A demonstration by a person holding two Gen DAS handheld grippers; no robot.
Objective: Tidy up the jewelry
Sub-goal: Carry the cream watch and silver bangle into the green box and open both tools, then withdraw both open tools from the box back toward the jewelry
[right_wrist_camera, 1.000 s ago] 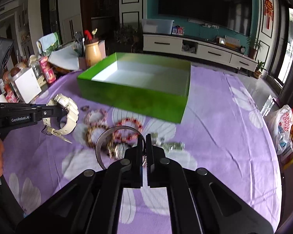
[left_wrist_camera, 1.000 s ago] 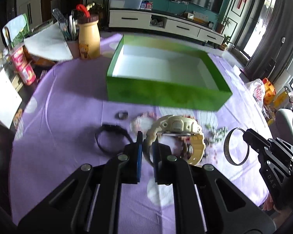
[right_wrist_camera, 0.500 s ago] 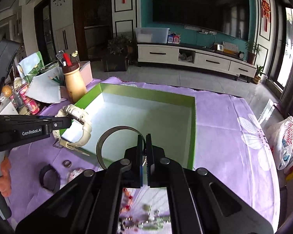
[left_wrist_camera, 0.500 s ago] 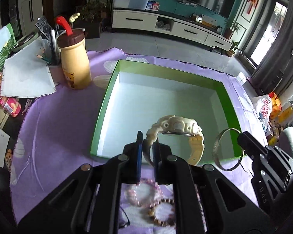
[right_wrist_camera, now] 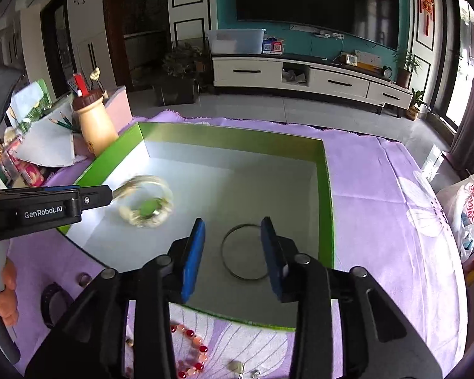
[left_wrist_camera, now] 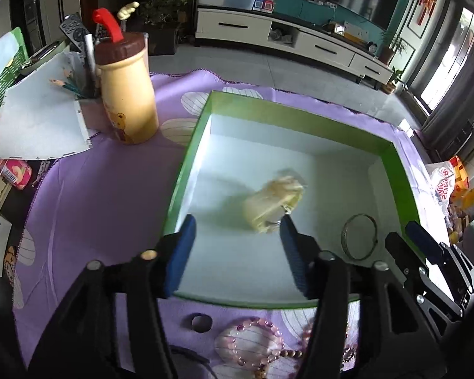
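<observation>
Left gripper: jaws opening, nothing between pads.
Right gripper: jaws opening, empty.
Watch: blurred, inside green box.
Bangle: on box floor.
Risk: the watch looks to be still tumbling and may strike the bangle; bead bracelets remain outside the box's near wall.

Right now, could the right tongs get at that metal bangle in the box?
Probably yes: the bangle lies flat on the green box floor right between the opening right tongs, with nothing over it.
</observation>
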